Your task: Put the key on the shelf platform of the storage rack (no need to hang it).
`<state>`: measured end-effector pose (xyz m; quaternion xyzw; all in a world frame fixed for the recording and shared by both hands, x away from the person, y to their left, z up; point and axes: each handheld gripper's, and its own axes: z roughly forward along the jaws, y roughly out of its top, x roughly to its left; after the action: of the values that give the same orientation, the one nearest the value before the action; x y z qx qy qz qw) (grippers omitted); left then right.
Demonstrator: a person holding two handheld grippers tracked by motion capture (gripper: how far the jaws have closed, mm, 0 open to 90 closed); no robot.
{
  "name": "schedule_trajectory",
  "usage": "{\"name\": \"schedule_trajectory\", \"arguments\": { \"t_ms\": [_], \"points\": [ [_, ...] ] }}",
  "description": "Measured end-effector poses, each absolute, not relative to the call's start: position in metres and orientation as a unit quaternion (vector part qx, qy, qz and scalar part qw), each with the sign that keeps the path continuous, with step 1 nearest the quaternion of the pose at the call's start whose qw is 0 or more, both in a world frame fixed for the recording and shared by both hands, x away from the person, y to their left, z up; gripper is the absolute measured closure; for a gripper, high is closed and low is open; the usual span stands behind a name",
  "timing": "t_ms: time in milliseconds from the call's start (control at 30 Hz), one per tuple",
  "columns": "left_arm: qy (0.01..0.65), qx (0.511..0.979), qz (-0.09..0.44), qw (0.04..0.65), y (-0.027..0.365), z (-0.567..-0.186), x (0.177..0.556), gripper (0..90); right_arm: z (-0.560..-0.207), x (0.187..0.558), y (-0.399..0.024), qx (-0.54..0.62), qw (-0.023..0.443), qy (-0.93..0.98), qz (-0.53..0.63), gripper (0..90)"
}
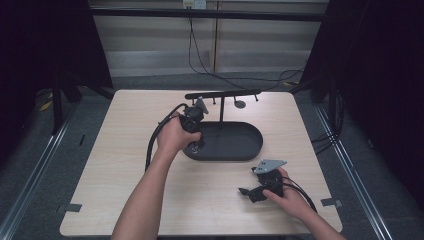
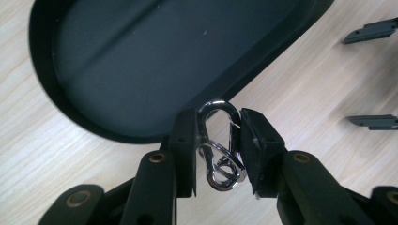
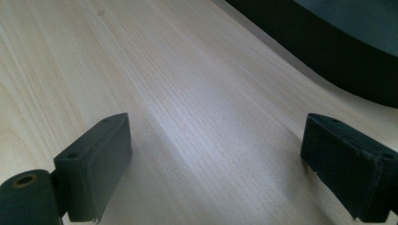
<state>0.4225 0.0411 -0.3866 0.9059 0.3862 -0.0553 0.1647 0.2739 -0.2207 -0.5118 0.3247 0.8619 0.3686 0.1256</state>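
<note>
Overhead scene of a pale wooden desk [image 1: 130, 195], with a dark oval tray [image 1: 250, 147] near the middle as the landmark. Rising from the tray, a thin post with a horizontal hanger bar [image 1: 222, 94] across the top, small pegs along it.

Left claw [image 1: 196, 145] at the near-left rim of the tray, held in a hand [image 1: 172, 137]. In the left gripper view, jaws closed almost fully on a small shiny metal carabiner clip [image 2: 219, 150] with a ring threaded through it, pinched from both sides, its rounded top poking out just past the fingertips. Clip apparently lifted clear of the desk, hanging over the tray's edge, though contact below is hard to judge.

Right claw [image 1: 248, 192] well to the near-right of the tray, resting low over bare desk. In the right gripper view, jaws spread wide, holding nothing, tray rim visible beyond.

Likely step: clip already picked up, now in carry, probably bound either for the tray or for a peg on the bar behind it. Which of the two, not clear.

Next move, as a judgement: if the bar, a raise and reach to the far side of the tray, with the clip's loop turned to slip over a peg; if the tray, a short shift inward and a gentle release. Firm grip needed meanwhile, since polished metal slides easily.
</note>
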Motion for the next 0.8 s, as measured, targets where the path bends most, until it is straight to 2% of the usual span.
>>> {"name": "schedule_trajectory", "arguments": {
  "t_ms": [800],
  "points": [
    [0.380, 0.909, -0.041, 0.165, 0.018, -0.400, 0.435, 67.6, -0.512, 0.274, -0.221, 0.325, 0.126, 0.862, 0.369, 8.9]
  ]
}}
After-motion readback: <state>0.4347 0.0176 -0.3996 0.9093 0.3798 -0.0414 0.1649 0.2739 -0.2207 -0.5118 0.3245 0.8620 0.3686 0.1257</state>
